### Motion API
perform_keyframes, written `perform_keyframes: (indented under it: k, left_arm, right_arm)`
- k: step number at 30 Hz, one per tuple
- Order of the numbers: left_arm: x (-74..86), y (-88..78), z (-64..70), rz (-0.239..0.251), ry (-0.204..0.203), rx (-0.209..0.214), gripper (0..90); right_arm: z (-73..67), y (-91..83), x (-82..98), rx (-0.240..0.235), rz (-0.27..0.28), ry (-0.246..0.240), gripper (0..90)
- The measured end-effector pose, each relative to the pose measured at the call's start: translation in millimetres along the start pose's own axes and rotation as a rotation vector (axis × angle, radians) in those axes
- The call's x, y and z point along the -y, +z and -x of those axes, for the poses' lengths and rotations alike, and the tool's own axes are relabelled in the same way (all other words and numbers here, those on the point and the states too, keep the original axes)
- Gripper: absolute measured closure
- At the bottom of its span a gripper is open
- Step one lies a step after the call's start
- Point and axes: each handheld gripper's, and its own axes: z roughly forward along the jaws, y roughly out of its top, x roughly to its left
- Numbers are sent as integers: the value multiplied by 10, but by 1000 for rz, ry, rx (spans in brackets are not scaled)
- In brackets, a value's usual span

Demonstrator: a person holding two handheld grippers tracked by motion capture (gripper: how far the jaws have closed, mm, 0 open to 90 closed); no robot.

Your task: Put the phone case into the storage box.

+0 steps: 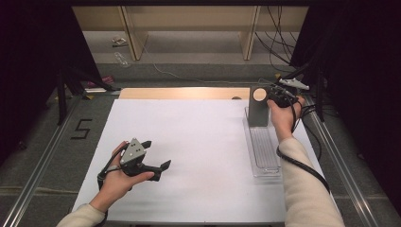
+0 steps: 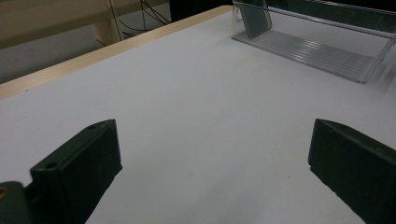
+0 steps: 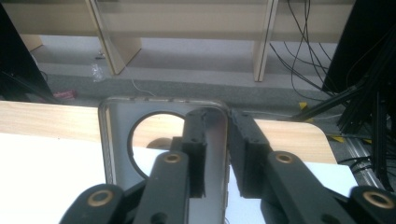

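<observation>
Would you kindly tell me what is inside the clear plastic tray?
A grey metal plate with a round hole stands at the clear plastic tray's far end; its foot is hidden.

Black "5" (image 1: 81, 128) marked on the grey floor (image 1: 56, 156)

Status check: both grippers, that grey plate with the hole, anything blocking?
Left gripper open, idle over white sheet. Right gripper astride grey plate edge, upright at clear tray end. Nothing blocking.

A smooth, grey metal plate (image 1: 257, 109) with a satin sheen stands in a clear, glossy plastic tray (image 1: 265, 156) with a ribbed floor. Matt white paper (image 1: 198, 151) covers the pale wooden table (image 1: 184, 93), and the grippers' jaws are matt black plastic.
</observation>
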Motion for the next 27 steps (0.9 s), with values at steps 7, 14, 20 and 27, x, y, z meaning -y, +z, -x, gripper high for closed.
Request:
perform_keyframes:
  k: [7,14,20,27]
  left_arm:
    - [-3,-1,0,0,3,-1,19]
    - [-2,-2,0,0,2,-2,19]
    - [-1,0,4,-2,4,-2,20]
    - [-1,1,4,-3,4,-4,21]
  right_arm:
    - [-12,-21,10,6,-3,1,680]
    - [-33,-96,3,24,6,6,499]
    - [-45,-195,14,13,-2,10,382]
    - [-81,-342,34,-16,-20,-17,254]
